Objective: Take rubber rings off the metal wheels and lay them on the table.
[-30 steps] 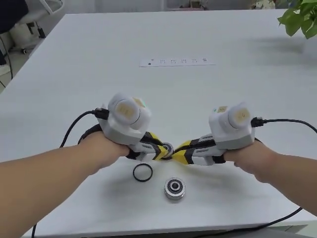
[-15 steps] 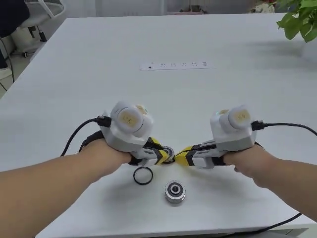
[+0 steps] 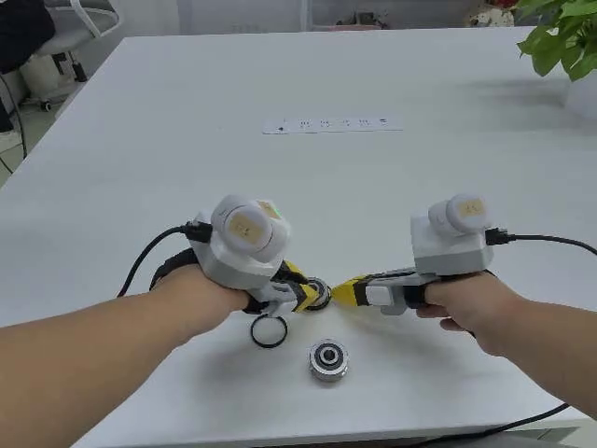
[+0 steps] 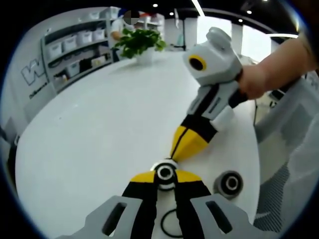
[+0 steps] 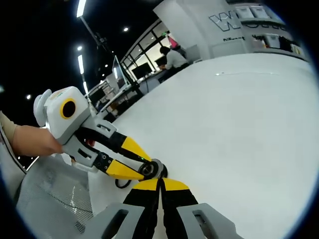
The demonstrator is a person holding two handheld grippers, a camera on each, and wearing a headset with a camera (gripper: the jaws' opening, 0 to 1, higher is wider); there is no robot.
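Note:
My left gripper (image 3: pixel 310 297) is shut on a small metal wheel (image 3: pixel 319 294), held just above the table; in the left gripper view the wheel (image 4: pixel 165 173) sits between the yellow tips. My right gripper (image 3: pixel 340 293) comes in from the right with its jaws shut, its tip at the wheel's edge (image 5: pixel 149 169); whether it pinches a ring I cannot tell. A loose black rubber ring (image 3: pixel 269 330) lies on the table below the left gripper. A second metal wheel (image 3: pixel 328 358) lies flat near the front edge, also seen as a wheel (image 4: pixel 230 183) in the left gripper view.
A white power strip (image 3: pixel 333 124) lies at the middle of the white table (image 3: pixel 168 140). A potted plant (image 3: pixel 560 37) stands at the far right corner. Cables (image 3: pixel 149 252) trail from both grippers. An office chair (image 3: pixel 65 37) stands beyond the table's left edge.
My right gripper has drawn slightly to the right, away from the left gripper's wheel, and rolled a little. The left gripper, loose ring and second wheel stay put.

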